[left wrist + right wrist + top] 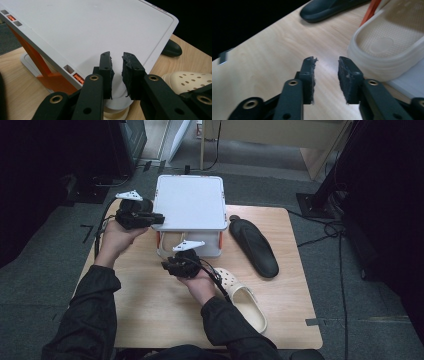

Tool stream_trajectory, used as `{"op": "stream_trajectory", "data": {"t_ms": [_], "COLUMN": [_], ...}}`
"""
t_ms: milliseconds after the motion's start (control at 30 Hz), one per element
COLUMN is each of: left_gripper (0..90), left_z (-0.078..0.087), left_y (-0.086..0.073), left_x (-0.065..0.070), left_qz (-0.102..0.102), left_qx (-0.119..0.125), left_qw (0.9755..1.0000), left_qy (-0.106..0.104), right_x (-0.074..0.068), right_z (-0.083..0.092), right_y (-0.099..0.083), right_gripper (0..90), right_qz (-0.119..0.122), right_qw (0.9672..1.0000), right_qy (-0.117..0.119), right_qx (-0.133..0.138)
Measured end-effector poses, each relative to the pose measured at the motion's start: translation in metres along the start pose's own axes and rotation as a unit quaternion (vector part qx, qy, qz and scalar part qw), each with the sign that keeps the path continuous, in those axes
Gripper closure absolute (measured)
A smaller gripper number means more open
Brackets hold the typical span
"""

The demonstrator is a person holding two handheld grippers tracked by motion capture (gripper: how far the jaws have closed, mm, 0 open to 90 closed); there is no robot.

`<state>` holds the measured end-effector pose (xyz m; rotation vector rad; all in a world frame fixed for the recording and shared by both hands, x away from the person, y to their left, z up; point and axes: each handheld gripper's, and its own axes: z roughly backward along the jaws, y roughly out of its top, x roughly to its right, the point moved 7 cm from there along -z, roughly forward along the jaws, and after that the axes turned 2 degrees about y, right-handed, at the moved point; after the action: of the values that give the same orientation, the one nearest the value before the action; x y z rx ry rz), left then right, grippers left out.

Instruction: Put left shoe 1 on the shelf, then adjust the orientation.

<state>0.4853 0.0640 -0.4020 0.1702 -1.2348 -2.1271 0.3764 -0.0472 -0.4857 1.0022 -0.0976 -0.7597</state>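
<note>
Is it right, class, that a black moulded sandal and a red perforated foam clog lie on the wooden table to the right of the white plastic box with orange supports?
Not quite: the perforated foam clog is cream, not red, as the high view shows. The rest holds: it and the black moulded sandal lie on the wooden table, to the right of the white plastic box with orange supports.

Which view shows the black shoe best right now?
The high view: the whole black shoe lies sole-up on the table, right of the white rack. The left gripper view catches just its tip; the right gripper view shows one cropped end.
</note>
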Motion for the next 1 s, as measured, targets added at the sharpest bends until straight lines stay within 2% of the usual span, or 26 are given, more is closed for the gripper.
{"op": "stream_trajectory", "data": {"t_ms": [100,233,433,533,600,700,833,1000], "left_gripper": [75.9,75.8,73.5,71.3,70.1,68.8,67.3,65.9], "left_z": [0.0,0.0,-0.001,-0.001,-0.001,-0.001,-0.001,-0.001], "left_y": [0.0,0.0,0.0,0.0,0.0,0.0,-0.001,-0.001], "left_x": [0.001,0.001,0.003,0.005,0.006,0.007,0.006,0.007], "left_qz": [-0.002,-0.002,-0.004,-0.013,-0.015,-0.008,0.002,0.001], "left_qx": [0.003,0.003,0.003,-0.002,-0.003,0.002,0.008,0.007], "left_qw": [1.0,1.0,1.0,0.9998,0.9998,0.9999,1.0,0.9999], "left_qy": [-0.001,0.003,0.005,0.014,0.016,0.013,0.004,0.007], "right_x": [-0.004,-0.006,0.002,0.006,0.011,0.018,0.032,0.048], "right_z": [0.014,0.034,0.064,0.076,0.087,0.098,0.117,0.14], "right_y": [-0.004,-0.007,-0.014,-0.017,-0.02,-0.023,-0.028,-0.037], "right_gripper": [63.4,62.7,61.7,61.6,61.7,61.6,61.6,61.5], "right_qz": [0.01,0.031,0.022,0.035,0.034,0.038,0.023,0.02], "right_qw": [0.9999,0.9993,0.9995,0.9992,0.9993,0.9992,0.9997,0.9998], "right_qy": [0.009,0.01,0.019,0.013,0.012,0.01,0.011,-0.004], "right_qx": [-0.008,-0.016,-0.012,-0.011,-0.009,-0.008,-0.002,0.004]}}
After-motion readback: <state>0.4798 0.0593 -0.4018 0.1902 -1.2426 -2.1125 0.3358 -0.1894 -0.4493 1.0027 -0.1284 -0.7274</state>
